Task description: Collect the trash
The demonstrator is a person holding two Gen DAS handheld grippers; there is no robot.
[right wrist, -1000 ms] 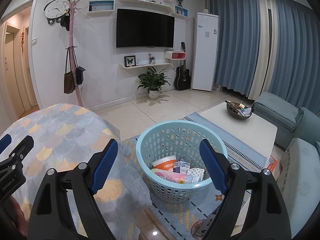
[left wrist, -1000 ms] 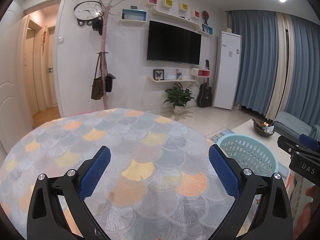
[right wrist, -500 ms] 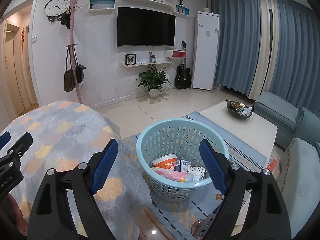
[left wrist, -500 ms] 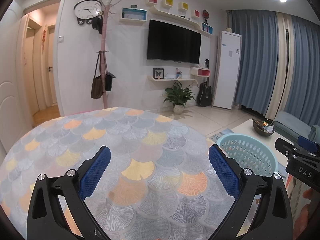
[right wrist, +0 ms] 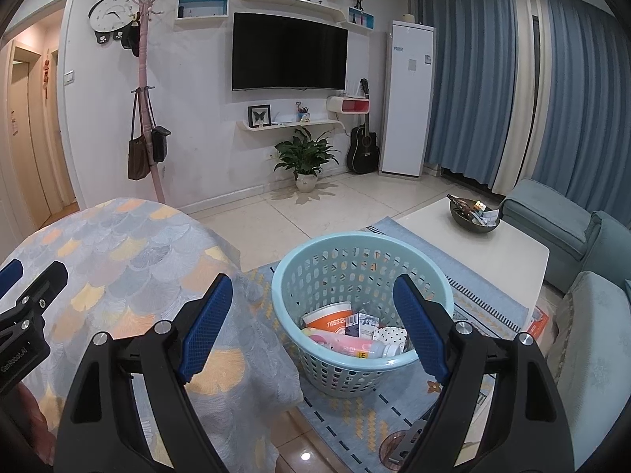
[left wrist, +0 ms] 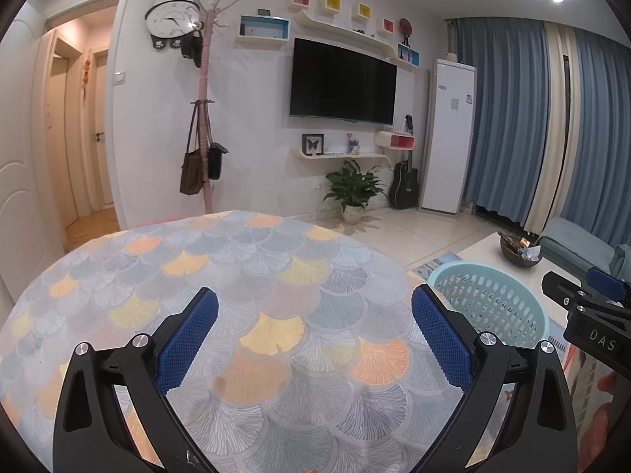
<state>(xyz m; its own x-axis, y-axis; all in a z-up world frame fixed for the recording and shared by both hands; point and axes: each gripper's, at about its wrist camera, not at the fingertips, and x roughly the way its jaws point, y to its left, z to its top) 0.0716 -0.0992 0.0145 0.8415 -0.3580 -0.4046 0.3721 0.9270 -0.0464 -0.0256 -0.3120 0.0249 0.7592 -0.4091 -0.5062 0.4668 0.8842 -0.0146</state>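
A light blue plastic basket stands on a rug beside the round table. Inside it lies trash: an orange and white cup, small cartons and a pink bottle. My right gripper hangs open above the basket's near rim, nothing between its blue pads. Over the table's patterned cloth my left gripper is open too and holds nothing. The basket shows at the right in the left wrist view, with the right gripper's body beyond it. The left gripper's body shows at the left edge of the right wrist view.
A white coffee table with a dark bowl stands right of the basket. A grey-blue sofa lies further right. A coat stand, a potted plant and a guitar stand along the far wall.
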